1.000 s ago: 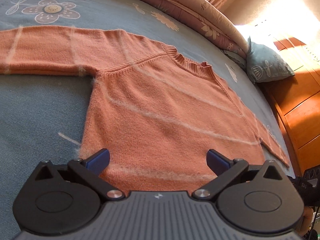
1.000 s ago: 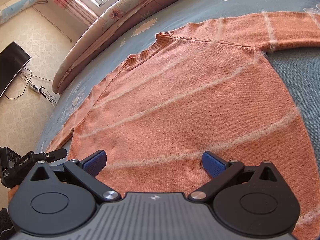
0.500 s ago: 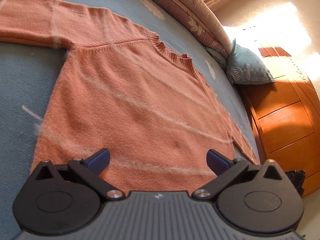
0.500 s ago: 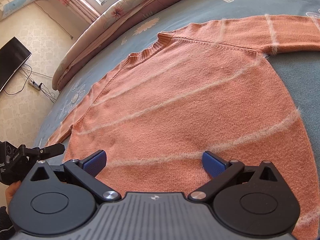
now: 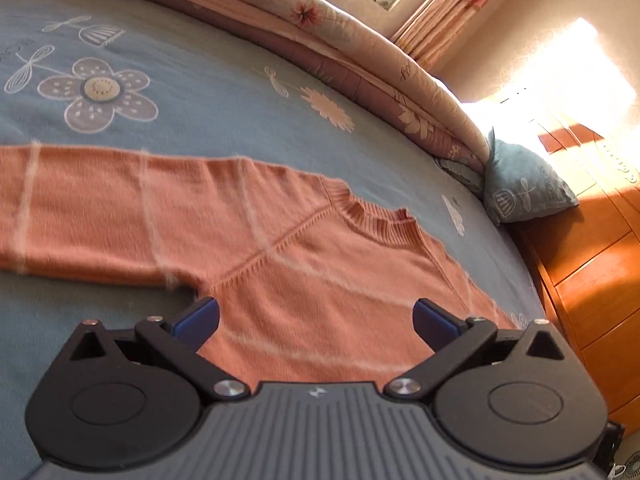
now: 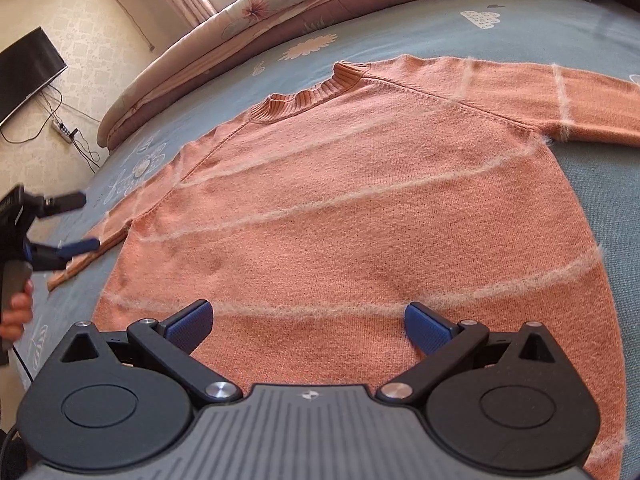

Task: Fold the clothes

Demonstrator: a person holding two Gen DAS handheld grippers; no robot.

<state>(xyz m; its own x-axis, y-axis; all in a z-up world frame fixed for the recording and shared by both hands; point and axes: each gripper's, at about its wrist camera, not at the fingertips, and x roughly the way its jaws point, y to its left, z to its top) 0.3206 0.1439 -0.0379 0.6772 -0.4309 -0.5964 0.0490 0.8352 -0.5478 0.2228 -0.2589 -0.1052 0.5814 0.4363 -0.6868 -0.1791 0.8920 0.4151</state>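
Note:
An orange knit sweater with thin pale stripes lies flat on the blue bedspread, both sleeves spread out sideways. Its ribbed collar points toward the rolled quilt. My left gripper hangs open above the sweater's left armpit and chest, holding nothing. In the right wrist view the left gripper shows at the left edge, held by a hand, open by the left sleeve. My right gripper stands open over the lower body of the sweater, with nothing between its fingers.
A rolled floral quilt runs along the far edge of the bed. A small blue pillow lies against an orange wooden cabinet. A dark screen and a power strip with cables sit by the wall.
The left gripper has swung up and to the left, from the sweater's hem toward the left shoulder and sleeve. The right gripper has tilted up slightly over the body. Both stay open.

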